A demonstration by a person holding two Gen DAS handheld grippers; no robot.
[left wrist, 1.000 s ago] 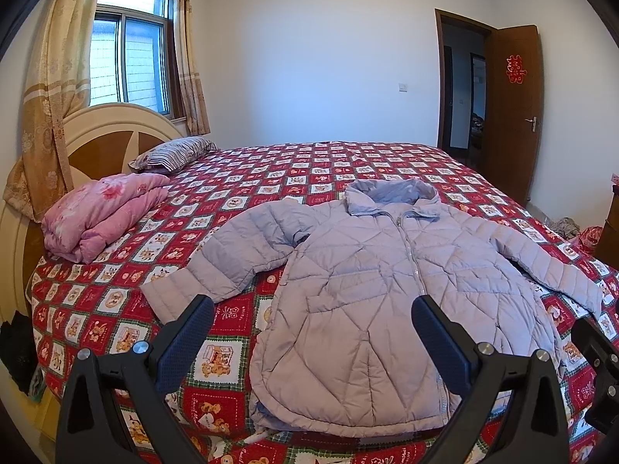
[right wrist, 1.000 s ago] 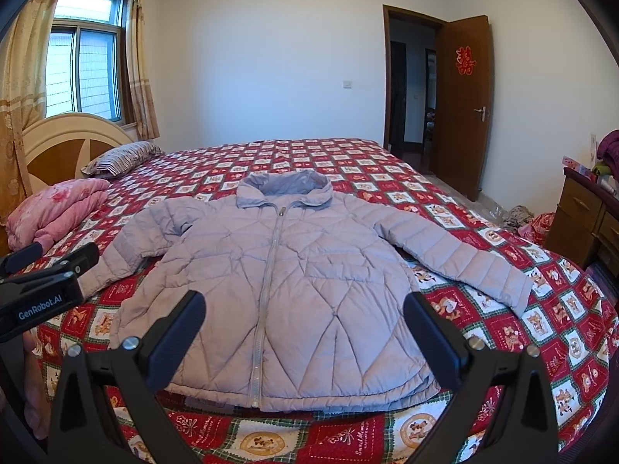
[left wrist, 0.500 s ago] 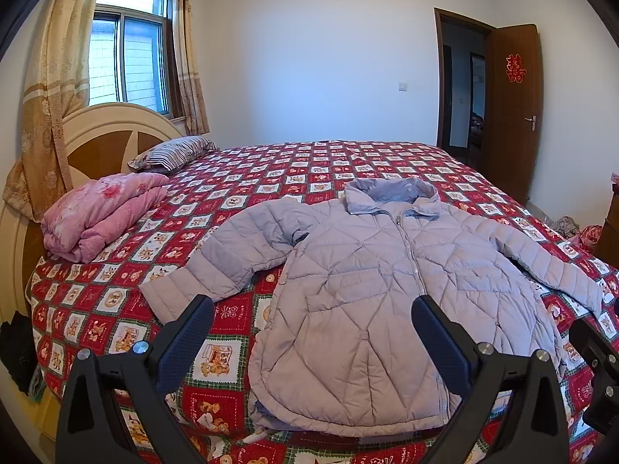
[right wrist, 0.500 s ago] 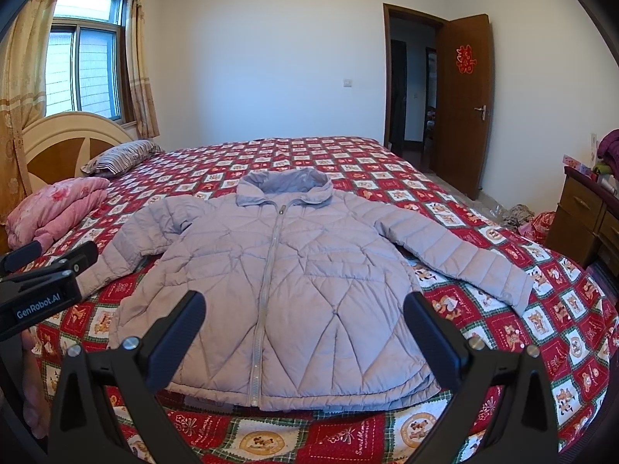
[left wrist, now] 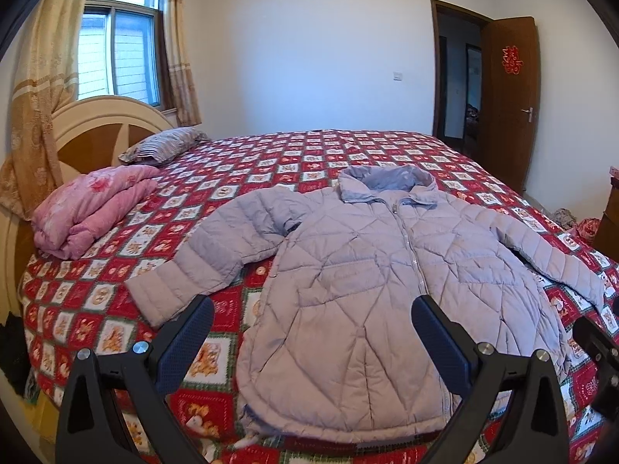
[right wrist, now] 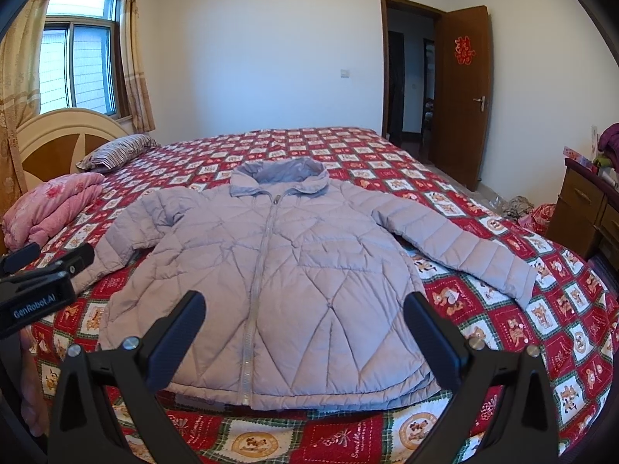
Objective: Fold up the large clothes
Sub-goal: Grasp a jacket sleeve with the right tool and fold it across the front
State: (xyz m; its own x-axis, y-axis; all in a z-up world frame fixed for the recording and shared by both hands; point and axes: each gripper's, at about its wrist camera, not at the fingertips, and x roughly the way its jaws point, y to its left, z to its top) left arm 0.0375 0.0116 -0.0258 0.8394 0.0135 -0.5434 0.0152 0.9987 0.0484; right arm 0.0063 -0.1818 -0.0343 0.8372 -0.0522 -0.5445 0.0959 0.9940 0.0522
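One lilac quilted jacket (left wrist: pixel 371 270) lies flat on the bed (left wrist: pixel 294 154), zipped, front up, collar toward the far wall, hem at the near edge. Both sleeves are spread out to the sides, not folded. One red patchwork bedspread (right wrist: pixel 503 309) is under it.

Count elsewhere: one folded pink quilt (left wrist: pixel 93 208), one striped pillow (left wrist: pixel 162 149), both near the headboard (left wrist: pixel 96 127) and well apart from the jacket. One window (right wrist: pixel 77 58), one open brown door (right wrist: pixel 464 92), one wooden dresser (right wrist: pixel 588 208) at the right edge of the right wrist view. There's a pile on the floor by the door; too small to say what it is.

Left gripper (left wrist: pixel 311 334): jaws spread wide, nothing between them, hovering over the jacket's hem by the sleeve on the headboard side. Right gripper (right wrist: pixel 303 326): jaws likewise wide apart and empty, over the hem around the zip. Neither touches the fabric. The left unit's body also shows at the left edge of the right wrist view.

Versus 0.5 s and 1.0 s ago: almost no change. Jacket has the same layout, jaw gaps are the same, framing shifted only marginally.
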